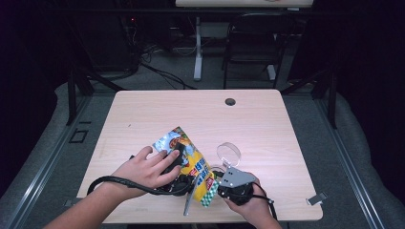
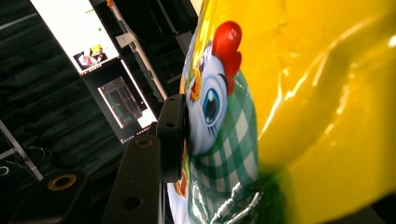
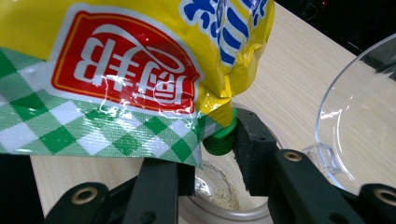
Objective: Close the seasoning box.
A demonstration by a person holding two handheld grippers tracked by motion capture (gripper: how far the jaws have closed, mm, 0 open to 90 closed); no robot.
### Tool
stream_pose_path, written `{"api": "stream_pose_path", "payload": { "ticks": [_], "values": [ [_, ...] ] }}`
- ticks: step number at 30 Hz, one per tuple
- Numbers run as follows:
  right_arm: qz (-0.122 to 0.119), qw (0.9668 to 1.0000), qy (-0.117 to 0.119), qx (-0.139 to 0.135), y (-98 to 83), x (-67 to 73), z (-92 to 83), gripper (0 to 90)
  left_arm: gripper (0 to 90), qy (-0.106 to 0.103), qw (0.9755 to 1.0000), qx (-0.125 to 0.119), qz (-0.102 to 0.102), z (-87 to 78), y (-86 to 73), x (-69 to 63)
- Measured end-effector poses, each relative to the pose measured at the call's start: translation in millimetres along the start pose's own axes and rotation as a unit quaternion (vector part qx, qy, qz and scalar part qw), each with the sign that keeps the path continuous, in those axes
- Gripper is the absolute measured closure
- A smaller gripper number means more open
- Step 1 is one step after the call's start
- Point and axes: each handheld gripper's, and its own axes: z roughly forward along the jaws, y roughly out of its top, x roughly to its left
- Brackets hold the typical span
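Note:
A yellow pouch (image 1: 188, 160) with a green check base and a cartoon chicken (image 2: 210, 102) is tilted, its green spout (image 3: 219, 140) pointing down. My left gripper (image 1: 175, 160) is shut on the pouch; one pad (image 2: 172, 135) presses its side, and the other jaw is hidden behind it. The spout hangs over a small clear jar (image 3: 224, 200) with a little pale powder at its bottom. My right gripper (image 3: 215, 161) is shut on that jar (image 1: 217, 170), one jaw on each side. The jar's clear hinged lid (image 3: 359, 107) stands open (image 1: 229, 153).
The light wooden table (image 1: 200, 114) has a cable hole (image 1: 230, 101) near its far edge and a small metal clip (image 1: 316, 198) at the front right corner. A black chair (image 1: 253, 38) and desk legs stand behind the table.

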Motion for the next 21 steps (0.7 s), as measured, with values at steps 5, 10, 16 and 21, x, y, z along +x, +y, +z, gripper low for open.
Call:
{"api": "stream_pose_path", "payload": {
  "ticks": [5,10,16,21],
  "values": [
    [0.001,1.0000,0.001,0.002,-0.1,0.0,0.4,70.6,66.6,-0.007,1.0000,0.003,0.004,-0.7,1.4,0.0],
    [0.001,1.0000,-0.002,0.003,-0.3,-0.8,0.1,70.6,68.4,-0.008,1.0000,0.003,0.005,-0.5,2.5,0.1],
    [-0.001,1.0000,-0.003,0.003,-0.3,0.3,0.9,70.6,68.9,-0.005,0.9999,0.004,0.011,-2.6,3.5,0.9],
    [0.001,1.0000,-0.002,0.005,-0.3,-0.1,0.7,70.6,69.5,-0.004,0.9998,0.005,0.017,-4.0,4.5,2.5]
  ]
}}
